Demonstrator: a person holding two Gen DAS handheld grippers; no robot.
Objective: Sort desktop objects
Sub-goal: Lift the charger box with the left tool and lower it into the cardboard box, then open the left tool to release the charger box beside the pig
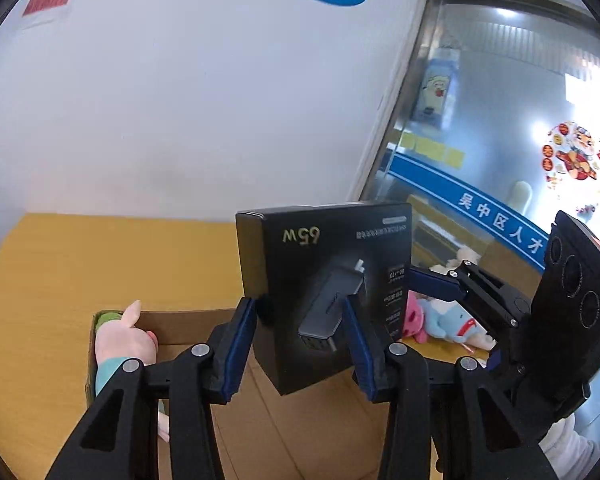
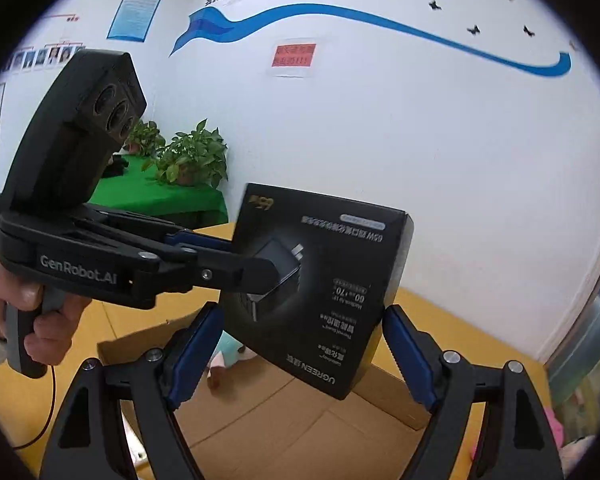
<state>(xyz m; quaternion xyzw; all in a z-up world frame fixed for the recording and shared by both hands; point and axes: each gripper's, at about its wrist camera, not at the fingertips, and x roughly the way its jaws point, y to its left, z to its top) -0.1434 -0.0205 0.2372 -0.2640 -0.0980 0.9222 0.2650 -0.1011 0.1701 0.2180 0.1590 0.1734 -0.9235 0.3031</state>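
Observation:
My left gripper (image 1: pixel 302 316) is shut on a black 65W charger box (image 1: pixel 328 280) and holds it upright above an open cardboard box (image 1: pixel 188 328). In the right wrist view the same charger box (image 2: pixel 320 288) hangs in front, pinched by the left gripper (image 2: pixel 240 258) from the left. My right gripper (image 2: pixel 302 344) is open, its blue pads on either side of the box's lower part; I cannot tell if they touch it. A pink plush toy (image 1: pixel 120 344) lies in the cardboard box (image 2: pixel 284 412).
The cardboard box sits on a yellow wooden table (image 1: pixel 60 264). Two small plush toys, pink and blue (image 1: pixel 440 320), lie on the table to the right. A white wall stands behind; a glass partition (image 1: pixel 500 120) is at right. Potted plants (image 2: pixel 188 156) stand on a green table.

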